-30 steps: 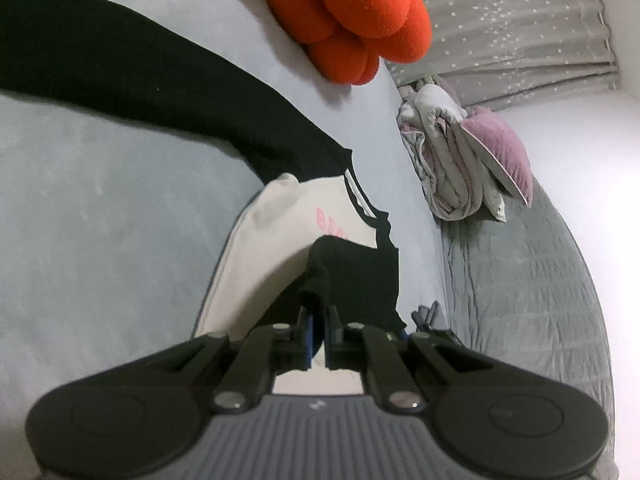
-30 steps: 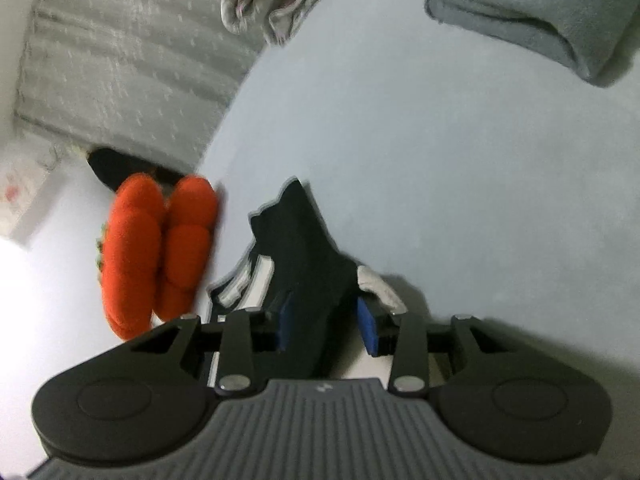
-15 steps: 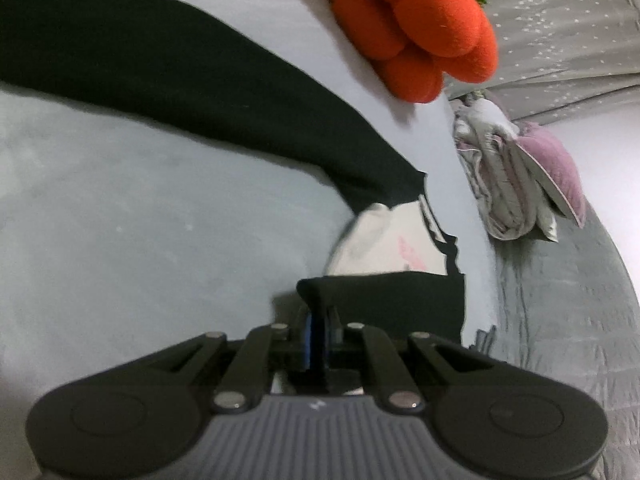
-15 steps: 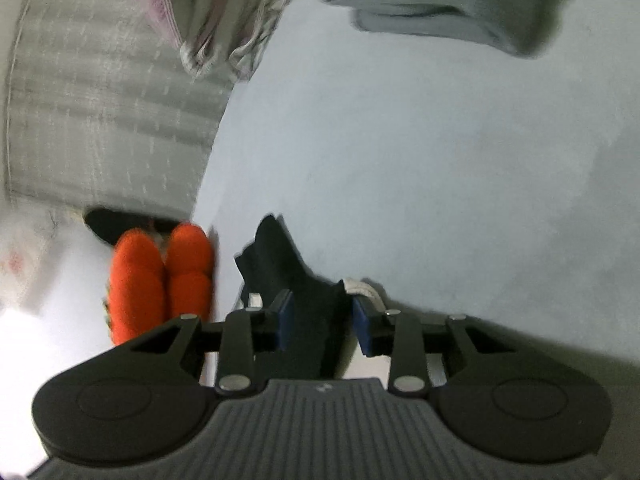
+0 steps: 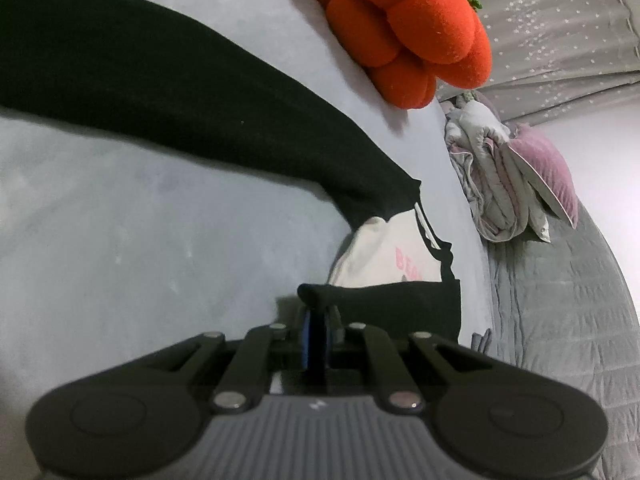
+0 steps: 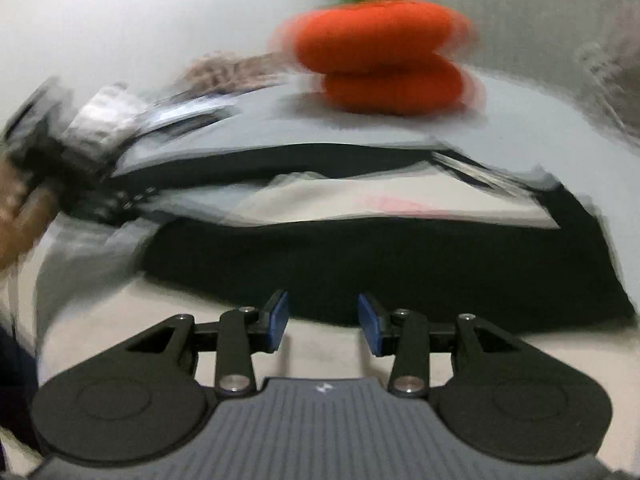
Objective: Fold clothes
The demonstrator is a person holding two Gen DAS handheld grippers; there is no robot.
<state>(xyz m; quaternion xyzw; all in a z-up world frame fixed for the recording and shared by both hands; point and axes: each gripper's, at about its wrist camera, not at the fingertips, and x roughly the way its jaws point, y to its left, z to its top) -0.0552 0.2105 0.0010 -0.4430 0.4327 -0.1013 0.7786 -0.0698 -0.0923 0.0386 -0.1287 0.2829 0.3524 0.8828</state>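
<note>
1. Since a second ago my right gripper has swung off the sleeve it held and rolled round to face the garment square on; its jaws have just been opening and stand apart with nothing between them; the view is smeared by the swing.
2. Bed fills both views; the garment lies on it, black sleeve stretching from 10 o'clock toward the cream body at centre; its long axis runs left to right across the right view.
3. From the right gripper the folded black band lies just ahead at 12 o'clock; I judge this hand the freer one for the next fold.
4. My left gripper has just eased slightly, yet black cloth still sits pinched between its pads, the fold at 12 o'clock.
5. Orange plush sits at 1 o'clock beyond the garment; bundled bedding at 3 o'clock; neither blocks the fold.
</note>
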